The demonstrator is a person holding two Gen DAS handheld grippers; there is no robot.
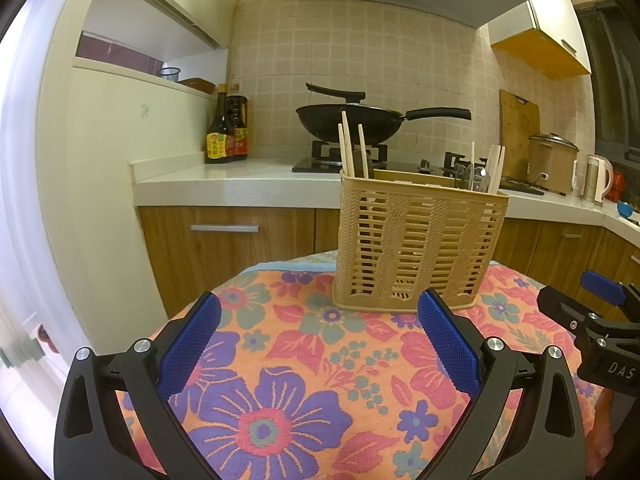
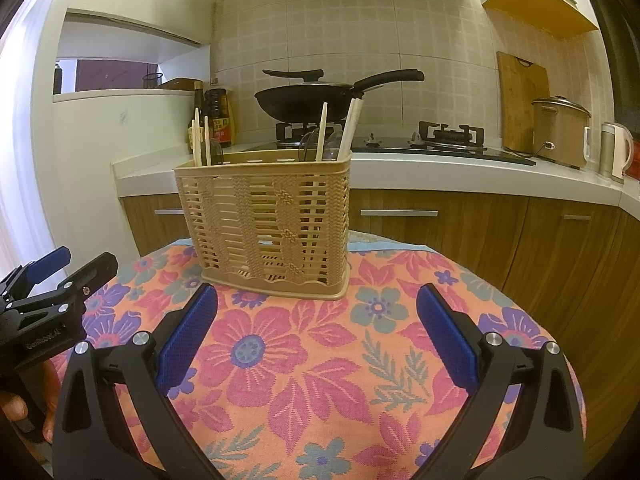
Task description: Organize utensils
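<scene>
A beige slotted utensil basket [image 1: 416, 244] [image 2: 272, 224] stands upright at the far part of a floral cloth [image 1: 312, 384] [image 2: 320, 360]. Pale chopsticks [image 1: 347, 146] [image 2: 199, 136] stick up from its left end, more chopsticks [image 1: 496, 168] [image 2: 349, 128] and clear spoons from its right end. My left gripper [image 1: 320, 312] is open and holds nothing, a short way in front of the basket. My right gripper [image 2: 318, 304] is open too, also just short of the basket. Each gripper shows at the edge of the other's view.
Behind the cloth runs a white counter [image 1: 240, 178] with wooden cabinets below. On it stand sauce bottles [image 1: 226, 128], a black wok [image 1: 352, 118] on a gas hob, a cutting board [image 2: 520, 100], a rice cooker [image 2: 560, 130] and a kettle [image 2: 616, 150]. A hand [image 2: 16, 408] holds the left gripper.
</scene>
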